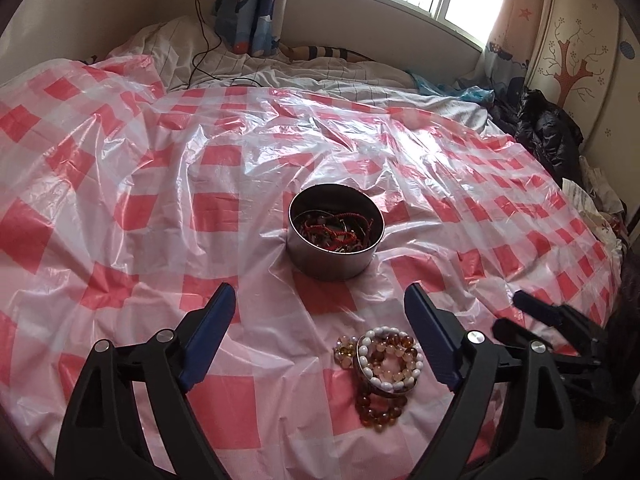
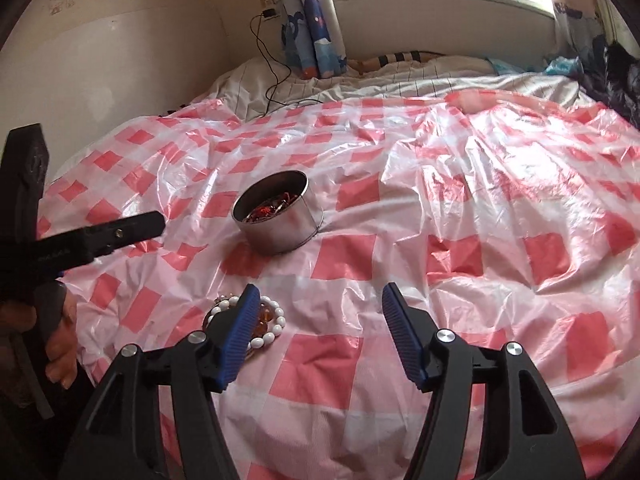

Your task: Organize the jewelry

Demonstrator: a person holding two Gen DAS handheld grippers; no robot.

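Observation:
A round metal tin (image 1: 335,233) holding red cord bracelets (image 1: 340,228) sits mid-bed on the red-and-white checked plastic sheet (image 1: 224,160); it also shows in the right wrist view (image 2: 276,213). A pile of bead bracelets (image 1: 383,372), white, pink and amber, lies in front of the tin. My left gripper (image 1: 320,300) is open and empty, with the pile just inside its right finger. My right gripper (image 2: 318,296) is open and empty, with the pile (image 2: 270,320) partly hidden behind its left finger. The right gripper also shows at the right edge of the left wrist view (image 1: 532,316).
The bed has white bedding and a black cable (image 1: 200,32) at the back. A dark jacket (image 1: 548,136) lies at the right edge. A window and curtains (image 1: 252,4) stand behind. The left gripper body (image 2: 80,240) and a hand show at left in the right wrist view.

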